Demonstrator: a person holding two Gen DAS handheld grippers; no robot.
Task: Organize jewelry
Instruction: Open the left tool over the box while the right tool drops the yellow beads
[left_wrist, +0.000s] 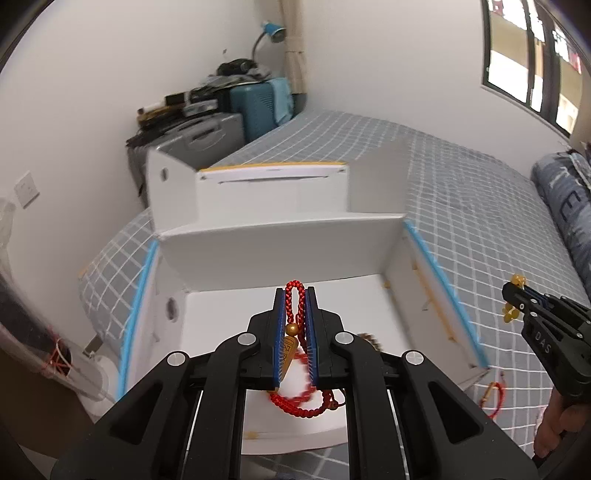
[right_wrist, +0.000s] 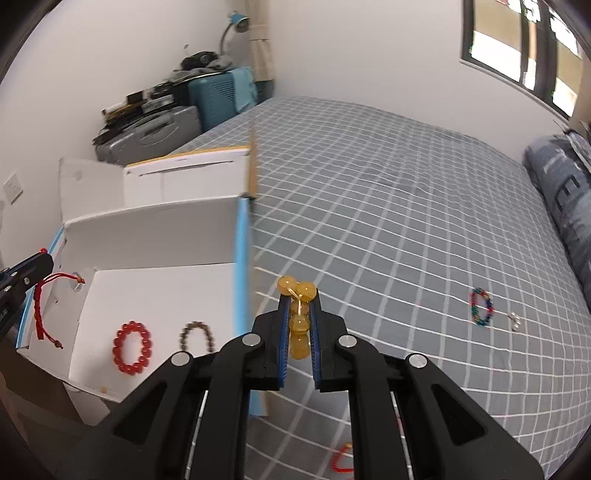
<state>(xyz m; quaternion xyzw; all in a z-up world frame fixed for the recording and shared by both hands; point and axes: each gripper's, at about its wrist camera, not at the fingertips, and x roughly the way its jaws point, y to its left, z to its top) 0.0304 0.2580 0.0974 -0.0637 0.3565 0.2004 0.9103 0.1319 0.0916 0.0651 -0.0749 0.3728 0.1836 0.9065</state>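
Observation:
My left gripper (left_wrist: 295, 295) is shut on a red braided cord bracelet (left_wrist: 300, 397) with a gold bead and tag, held above the open white box (left_wrist: 280, 240); the bracelet also shows in the right wrist view (right_wrist: 41, 312). My right gripper (right_wrist: 298, 295) is shut on a yellow bead bracelet (right_wrist: 298, 325) above the checked bed, just right of the box (right_wrist: 147, 229). It also shows in the left wrist view (left_wrist: 511, 291). In the box lie a red bead bracelet (right_wrist: 132, 352) and a brown bead bracelet (right_wrist: 197, 336).
On the grey checked bedcover (right_wrist: 406, 221) lie a multicoloured bead bracelet (right_wrist: 481, 307), a small silver piece (right_wrist: 514, 320) and a red cord bracelet (right_wrist: 341, 459), also in the left view (left_wrist: 493, 398). A second white box (left_wrist: 273, 184) stands behind. Suitcases (right_wrist: 155, 129) stand by the wall.

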